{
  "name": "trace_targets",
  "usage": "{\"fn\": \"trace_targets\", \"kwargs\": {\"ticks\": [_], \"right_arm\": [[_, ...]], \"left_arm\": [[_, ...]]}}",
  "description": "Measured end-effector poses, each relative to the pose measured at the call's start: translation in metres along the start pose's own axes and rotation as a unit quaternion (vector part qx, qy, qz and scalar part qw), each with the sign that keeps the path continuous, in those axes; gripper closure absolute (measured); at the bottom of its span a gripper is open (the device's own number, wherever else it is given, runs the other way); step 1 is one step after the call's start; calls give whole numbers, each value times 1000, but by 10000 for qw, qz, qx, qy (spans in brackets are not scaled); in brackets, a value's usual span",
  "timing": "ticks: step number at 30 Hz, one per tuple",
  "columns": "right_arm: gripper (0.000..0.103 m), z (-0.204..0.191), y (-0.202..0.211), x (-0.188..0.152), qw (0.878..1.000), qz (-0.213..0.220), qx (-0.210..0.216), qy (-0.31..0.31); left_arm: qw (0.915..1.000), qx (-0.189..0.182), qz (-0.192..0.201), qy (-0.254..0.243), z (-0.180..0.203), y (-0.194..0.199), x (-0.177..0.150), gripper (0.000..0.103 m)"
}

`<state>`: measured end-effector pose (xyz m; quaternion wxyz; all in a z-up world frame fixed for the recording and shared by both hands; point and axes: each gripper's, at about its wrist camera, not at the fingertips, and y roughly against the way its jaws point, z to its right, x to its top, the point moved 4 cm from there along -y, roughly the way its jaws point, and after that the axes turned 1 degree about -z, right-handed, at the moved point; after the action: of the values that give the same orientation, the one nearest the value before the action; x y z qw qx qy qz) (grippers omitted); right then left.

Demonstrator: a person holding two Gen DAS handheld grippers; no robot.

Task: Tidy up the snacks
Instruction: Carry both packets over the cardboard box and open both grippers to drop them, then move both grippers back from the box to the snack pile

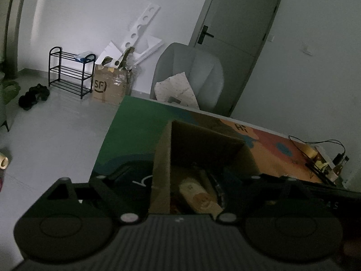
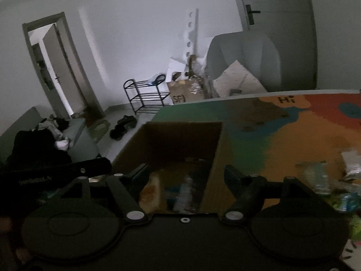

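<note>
On the table point(image 2: 282, 135), which carries a mat printed in green, blue, orange and red patches, stands an open cardboard box point(image 2: 176, 140) near the table's left edge. Both wrist views look down into this box.

Left gripper point(image 1: 191, 176): the jaws stand wide apart, one finger outside the box's left wall and the other toward its right side. Nothing sits between the pads; no object is gripped. Directly beyond the gripper, on the box floor, lies a tan snack packet point(image 1: 200, 196) with a round orange mark, resting flat and angled. A darker packet lies just beside it on the right; its details cannot be read in the dim light.

Right gripper point(image 2: 187, 171): the jaws also stand wide open and grip nothing. The left finger is over the box interior, the right finger near the box's right wall. Below them, inside the box, lie an orange-brown packet point(image 2: 151, 189) and a pale, blurred wrapped item point(image 2: 185, 192) side by side. The picture is too blurred to identify the latter.

Outside the box, on the orange part of the mat to the right, further snacks point(image 2: 320, 176) in clear and pale wrappers remain loose, well apart from the box.

Background: a grey chair point(image 1: 194, 72) behind the table, a black shoe rack point(image 1: 70, 72), a second carton marked "SF" point(image 1: 108, 88) and a closed door point(image 1: 237, 29).
</note>
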<state>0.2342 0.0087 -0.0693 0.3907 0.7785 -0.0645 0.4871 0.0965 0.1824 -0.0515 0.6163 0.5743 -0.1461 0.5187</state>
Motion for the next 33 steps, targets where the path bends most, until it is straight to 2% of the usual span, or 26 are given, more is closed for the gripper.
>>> {"fn": "trace_targets", "kwargs": {"ticks": [16,21,29,33], "right_arm": [[1,59,37,-10,9966,308,-662,-382],[0,84,52,-13,9935,387,-890,-597],[0,117,69,-21,9897,414,-1077,-851],[0,134,75,-27,9884,388,-1130,-935]], "left_arm": [[9993,-262,-139,-243,43,-12,-6,7],[9987,-354,-141,-331,61,-16,-7,5],[9971,-517,-186,-517,89,-23,-11,4],[9961,-587,-212,-620,105,-27,-14,0]]}}
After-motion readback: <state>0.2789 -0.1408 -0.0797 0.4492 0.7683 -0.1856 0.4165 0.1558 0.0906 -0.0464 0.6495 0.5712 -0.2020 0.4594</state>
